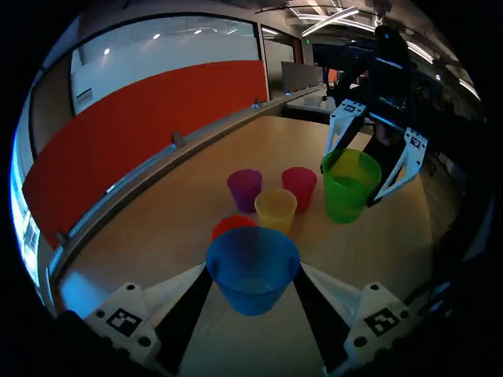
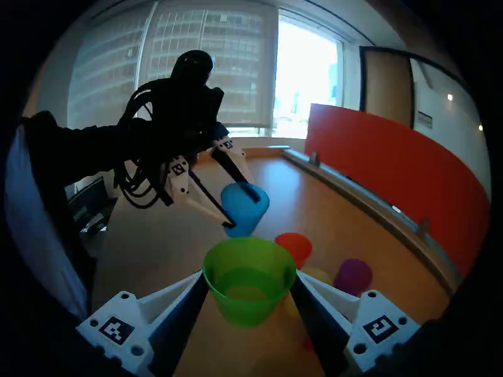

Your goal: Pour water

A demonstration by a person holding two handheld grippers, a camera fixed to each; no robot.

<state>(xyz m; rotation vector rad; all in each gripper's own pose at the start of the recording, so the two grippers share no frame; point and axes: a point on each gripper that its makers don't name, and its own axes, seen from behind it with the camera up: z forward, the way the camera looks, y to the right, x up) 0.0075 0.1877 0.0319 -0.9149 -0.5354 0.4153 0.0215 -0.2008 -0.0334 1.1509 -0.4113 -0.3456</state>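
Blue cup [image 1: 253, 269] clamped in left gripper [image 1: 253, 271] jaws over wooden desk [image 1: 383, 239], green cup [image 2: 249, 286] clamped in right gripper [image 2: 249, 275] jaws, purple cup [image 1: 244, 188], pink cup [image 1: 299, 186], yellow cup [image 1: 275, 210] and red cup [image 1: 231, 225] clustered between them.

Wooden bench [image 1: 157, 226] is running along a red partition [image 1: 144, 119], with a grey rail [image 1: 188, 141] sitting between them. A pale glass panel [image 1: 163, 50] is topping the red. Strip lights [image 1: 330, 20] are glowing overhead. In the right gripper view, a window [image 2: 308, 81] is letting in bright daylight, a shade [image 2: 207, 56] is covering the panes beside it, and a brown door [image 2: 385, 88] is standing nearby.
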